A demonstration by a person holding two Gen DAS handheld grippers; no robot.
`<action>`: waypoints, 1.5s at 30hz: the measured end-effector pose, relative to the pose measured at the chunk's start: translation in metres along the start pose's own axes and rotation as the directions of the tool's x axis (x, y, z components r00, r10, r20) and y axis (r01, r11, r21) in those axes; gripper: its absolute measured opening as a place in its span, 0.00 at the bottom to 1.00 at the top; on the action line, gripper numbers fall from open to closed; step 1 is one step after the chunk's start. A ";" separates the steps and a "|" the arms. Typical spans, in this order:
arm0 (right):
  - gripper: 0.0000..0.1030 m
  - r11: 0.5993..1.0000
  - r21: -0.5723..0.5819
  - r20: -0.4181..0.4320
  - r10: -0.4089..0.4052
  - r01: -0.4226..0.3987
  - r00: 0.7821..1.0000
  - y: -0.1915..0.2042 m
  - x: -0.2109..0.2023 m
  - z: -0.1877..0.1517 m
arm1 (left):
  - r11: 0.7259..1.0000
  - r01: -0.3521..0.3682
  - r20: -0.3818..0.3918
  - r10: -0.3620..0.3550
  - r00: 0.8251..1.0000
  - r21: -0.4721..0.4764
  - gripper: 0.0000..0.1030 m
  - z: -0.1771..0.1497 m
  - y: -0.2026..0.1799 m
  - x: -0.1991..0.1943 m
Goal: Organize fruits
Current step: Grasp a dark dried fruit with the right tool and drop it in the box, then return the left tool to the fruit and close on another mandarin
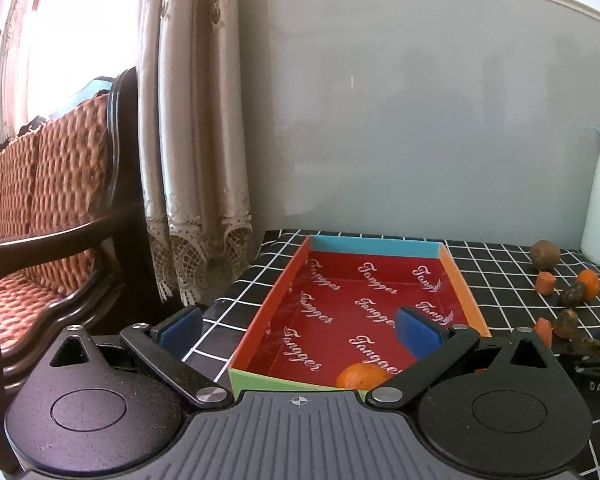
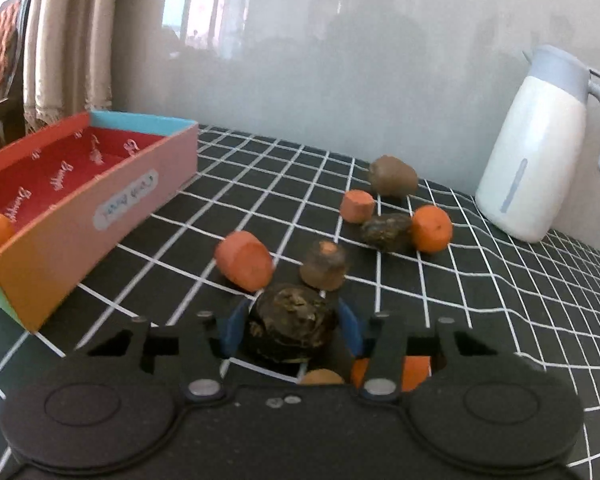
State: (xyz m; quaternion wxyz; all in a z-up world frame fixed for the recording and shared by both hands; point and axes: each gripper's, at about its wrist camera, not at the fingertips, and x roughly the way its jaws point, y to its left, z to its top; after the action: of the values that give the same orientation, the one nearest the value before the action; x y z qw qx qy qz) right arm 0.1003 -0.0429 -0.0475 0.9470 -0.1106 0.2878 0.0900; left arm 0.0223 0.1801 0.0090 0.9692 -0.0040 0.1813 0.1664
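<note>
**Dark fruit between the right tongs, box in front of the left**

The right gripper point(image 2: 290, 326) has its blue pads against both sides of a dark, wrinkled fruit point(image 2: 290, 326); it looks clenched on it, though blur makes the contact hard to confirm. The fruit is a squat lump, its long axis running roughly across the jaws.

Beyond these tongs lie two orange stubs point(image 2: 245, 261), one brownish stub point(image 2: 325, 265), one dark lump point(image 2: 386, 229), one tangerine point(image 2: 432, 228) and one kiwi point(image 2: 393, 176). Orange bits beneath the gripper are mostly hidden. A white jug point(image 2: 540, 152) stands far right.

The left gripper point(image 1: 298, 326) is released, jaws wide, nothing between them. Straight ahead sits one box point(image 1: 268, 304), its long side pointing away, one tangerine point(image 1: 360, 376) at its near end, partly cut off by the finger
</note>
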 end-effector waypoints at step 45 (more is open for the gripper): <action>0.61 0.974 0.166 0.286 0.103 -0.155 0.953 0.044 -0.036 0.032 | 0.998 -0.061 -0.005 0.061 0.998 -0.003 0.99 -0.002 0.043 0.002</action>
State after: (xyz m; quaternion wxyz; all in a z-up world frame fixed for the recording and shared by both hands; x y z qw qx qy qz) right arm 0.0771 0.0044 -0.0077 0.9760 0.0113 0.1671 0.1392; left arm 0.0095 0.2213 0.0081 0.9632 -0.0005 0.1835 0.1964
